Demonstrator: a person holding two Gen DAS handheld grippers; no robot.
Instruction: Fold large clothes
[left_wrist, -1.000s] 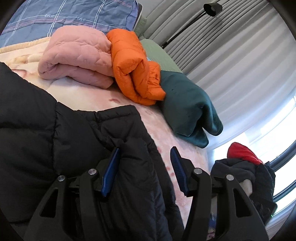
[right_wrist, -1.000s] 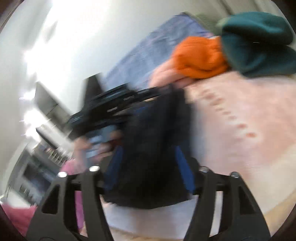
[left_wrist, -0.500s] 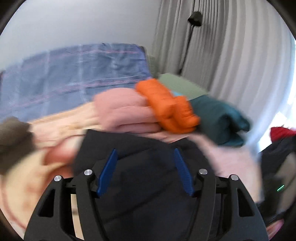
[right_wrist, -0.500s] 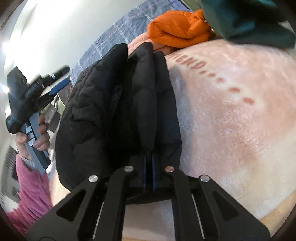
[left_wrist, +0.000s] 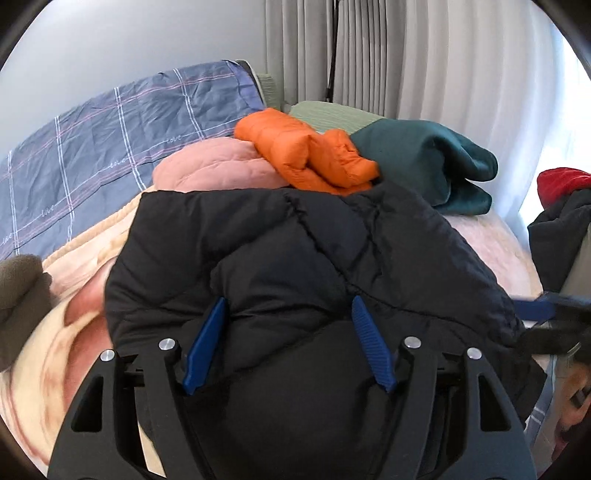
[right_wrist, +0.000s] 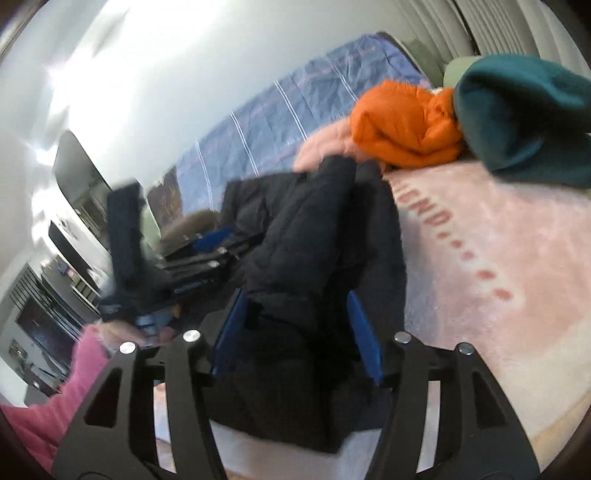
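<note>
**Black puffer jacket bundled on the bed, both grippers spread around it**

The black jacket (left_wrist: 306, 266) is a quilted, puffy mass with stitched seams, folded into a rounded bundle on the pink fleece blanket (right_wrist: 491, 280). The left gripper (left_wrist: 288, 343) has its blue ribbed fingers (left_wrist: 207, 343) spread wide, with the padded fabric bulging up between them; the jaws are released, not pinching. The right gripper (right_wrist: 295, 332) is likewise spread, its jaws flanking a thick fold of the jacket, though blur makes contact hard to judge.

Beyond the jacket lie a folded pink quilted garment (left_wrist: 218, 166), a shiny orange puffer (left_wrist: 306, 151) and a soft dark-green fleece (left_wrist: 428, 162), touching one another in a row. Behind them is a blue checked bedcover (left_wrist: 110, 140).

Only the right wrist view shows the red lettering on the blanket and the person's pink sleeve (right_wrist: 55, 402). Only the left shows a red and dark pile (left_wrist: 561, 206) by the window.

Bare blanket lies open to the right of the jacket.
</note>
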